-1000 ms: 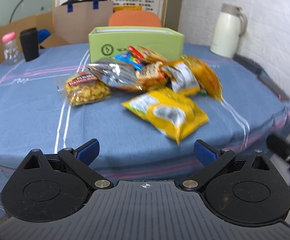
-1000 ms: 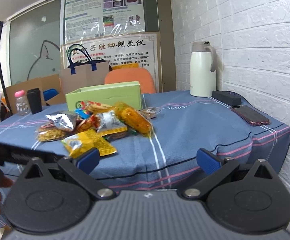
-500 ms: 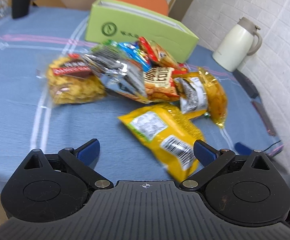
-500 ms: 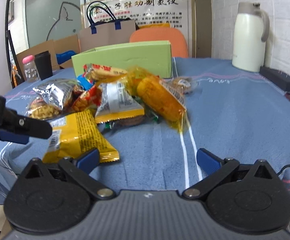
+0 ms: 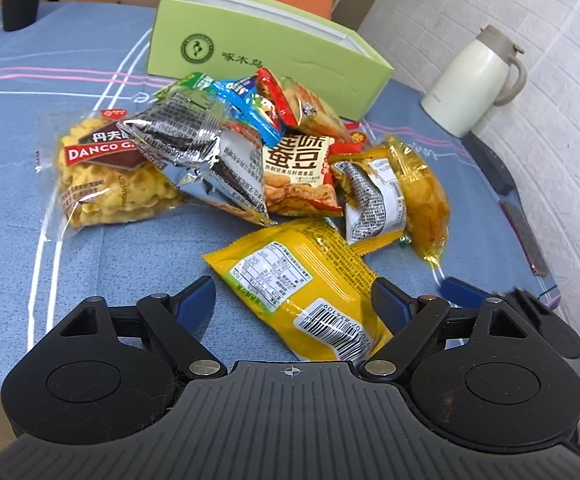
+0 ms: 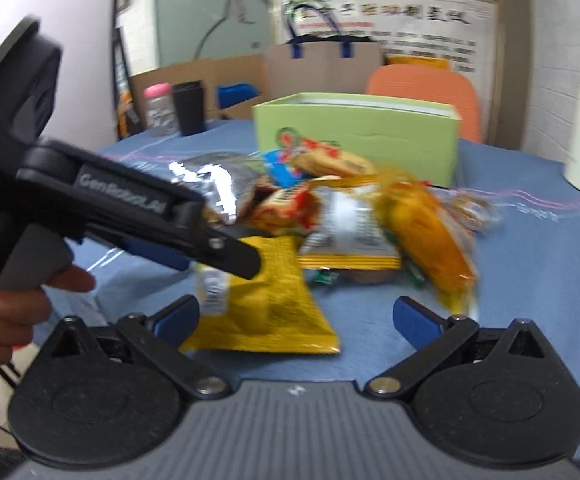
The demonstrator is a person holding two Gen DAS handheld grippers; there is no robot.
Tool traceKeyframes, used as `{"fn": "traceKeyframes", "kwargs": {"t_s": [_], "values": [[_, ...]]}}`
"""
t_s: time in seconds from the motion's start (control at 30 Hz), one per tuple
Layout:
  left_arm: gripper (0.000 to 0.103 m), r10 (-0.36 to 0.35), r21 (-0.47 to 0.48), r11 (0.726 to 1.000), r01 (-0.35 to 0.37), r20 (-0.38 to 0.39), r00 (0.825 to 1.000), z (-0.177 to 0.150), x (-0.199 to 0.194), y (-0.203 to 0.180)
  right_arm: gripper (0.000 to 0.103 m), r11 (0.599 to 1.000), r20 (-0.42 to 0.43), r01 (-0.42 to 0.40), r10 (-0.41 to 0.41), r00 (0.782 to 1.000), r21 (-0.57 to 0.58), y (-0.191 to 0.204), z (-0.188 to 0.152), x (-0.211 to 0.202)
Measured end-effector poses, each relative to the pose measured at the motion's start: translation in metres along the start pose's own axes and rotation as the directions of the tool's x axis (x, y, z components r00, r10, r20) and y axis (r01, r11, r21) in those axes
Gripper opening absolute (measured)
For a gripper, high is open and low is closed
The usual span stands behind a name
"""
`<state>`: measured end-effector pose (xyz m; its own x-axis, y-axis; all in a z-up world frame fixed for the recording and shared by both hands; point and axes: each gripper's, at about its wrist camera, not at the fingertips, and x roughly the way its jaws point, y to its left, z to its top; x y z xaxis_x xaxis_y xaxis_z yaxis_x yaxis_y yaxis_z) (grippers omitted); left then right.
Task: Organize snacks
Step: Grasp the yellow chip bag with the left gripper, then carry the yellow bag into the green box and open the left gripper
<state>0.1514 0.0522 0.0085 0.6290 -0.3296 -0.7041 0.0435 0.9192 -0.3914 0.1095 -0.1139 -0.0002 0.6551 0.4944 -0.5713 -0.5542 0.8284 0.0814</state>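
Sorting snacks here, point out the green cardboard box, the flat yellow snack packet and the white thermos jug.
green cardboard box (image 5: pixel 258 60): left wrist view, front wall.
flat yellow snack packet (image 5: pixel 301 276): left wrist view, middle.
white thermos jug (image 5: pixel 465 84): left wrist view, body.

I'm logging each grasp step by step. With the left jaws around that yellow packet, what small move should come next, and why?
Probably finish closing the left gripper on the yellow packet: its jaws are closing with the packet between them, not yet pinched. The green box stands open behind the pile.
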Motion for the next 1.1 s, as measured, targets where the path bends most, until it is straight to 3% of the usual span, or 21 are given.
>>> {"fn": "traceKeyframes", "kwargs": {"t_s": [0.33, 0.37, 0.4, 0.47, 0.57, 0.63, 0.77, 0.93, 1.1], "values": [[0.069, -0.011, 0.004, 1.000, 0.011, -0.008, 1.000, -0.008, 0.002, 0.000, 0.100, 0.998, -0.052, -0.037, 0.035, 0.998, -0.049, 0.022, -0.001, 0.030], [0.059, -0.011, 0.017, 1.000, 0.011, -0.002, 1.000, -0.009, 0.002, -0.001, 0.099, 0.997, -0.055, -0.043, 0.040, 0.998, -0.069, 0.031, -0.002, 0.030], [0.041, -0.023, 0.031, 0.999, 0.023, -0.004, 1.000, -0.010, 0.003, -0.002, 0.099, 0.995, -0.056, -0.062, 0.058, 0.997, -0.083, 0.040, -0.003, 0.027], [0.032, -0.059, 0.028, 0.998, 0.060, -0.012, 0.998, -0.012, 0.001, 0.001, 0.096, 0.992, -0.055, -0.035, 0.028, 0.998, -0.125, 0.056, -0.002, 0.025], [0.028, -0.052, 0.041, 0.998, 0.052, 0.012, 0.999, -0.014, -0.008, 0.006, 0.087, 0.995, -0.050, -0.055, 0.051, 0.997, -0.086, 0.058, 0.001, 0.020], [0.027, -0.062, 0.040, 0.997, 0.062, 0.013, 0.998, -0.015, -0.015, 0.010, 0.087, 0.995, -0.043, -0.078, 0.075, 0.996, -0.055, 0.060, 0.004, 0.014], [0.026, -0.111, 0.048, 0.993, 0.109, 0.035, 0.993, -0.012, -0.033, 0.008, 0.087, 0.997, 0.008, -0.045, 0.045, 0.999, -0.069, 0.070, 0.012, -0.010], [0.027, -0.172, 0.132, 0.979, 0.156, 0.118, 0.978, 0.024, -0.058, -0.014, 0.088, 0.995, 0.112, 0.008, 0.003, 0.994, -0.099, 0.059, 0.056, -0.027], [0.027, -0.173, 0.198, 0.971, 0.133, 0.200, 0.964, 0.112, -0.043, -0.028, 0.088, 0.992, 0.153, 0.018, 0.001, 0.988, -0.123, 0.014, 0.133, 0.018]]}}
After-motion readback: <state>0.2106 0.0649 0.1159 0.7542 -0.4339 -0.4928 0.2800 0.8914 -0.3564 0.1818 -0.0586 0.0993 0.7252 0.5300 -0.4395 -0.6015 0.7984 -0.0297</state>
